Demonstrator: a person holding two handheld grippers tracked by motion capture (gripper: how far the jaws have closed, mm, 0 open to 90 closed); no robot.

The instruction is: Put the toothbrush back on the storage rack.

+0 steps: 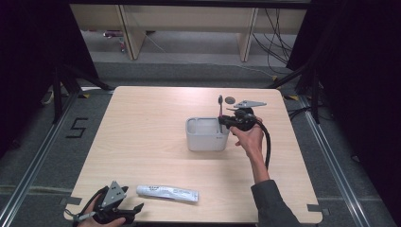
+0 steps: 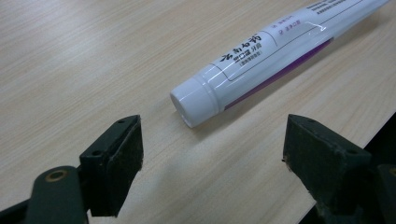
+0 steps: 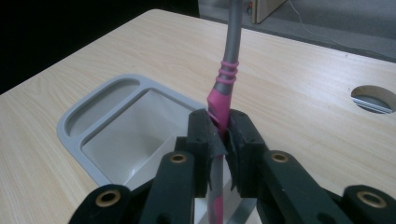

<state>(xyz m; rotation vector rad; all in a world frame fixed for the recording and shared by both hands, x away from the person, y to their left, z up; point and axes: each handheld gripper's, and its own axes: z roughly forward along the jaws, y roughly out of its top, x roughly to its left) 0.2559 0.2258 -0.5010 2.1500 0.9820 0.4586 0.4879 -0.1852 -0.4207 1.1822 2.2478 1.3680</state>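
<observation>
Two claws are in use over a light wooden worktop point(image 1: 142, 142). The right claw point(image 1: 222, 122) is held above the right edge of a grey holder point(image 1: 206, 135) that stands near the middle of the worktop. Its jaws are pressed onto a toothbrush point(image 3: 223, 93) with a pink and grey handle, gripped at the pink section just below the ribbed rings. The toothbrush is held upright, with its head at the top and its lower end over the holder's opening. Whether the lower end touches the inside of the holder cannot be told. The holder is seen to have one large square compartment and a narrow slot along one side.

The left claw point(image 2: 212, 149) is held low at the near left corner of the worktop. Its jaws are spread wide, with nothing pinched between them. A white toothpaste tube point(image 2: 275, 56) is lying flat on the worktop, its capped end pointed towards the gap between those jaws and apart from both pads.
</observation>
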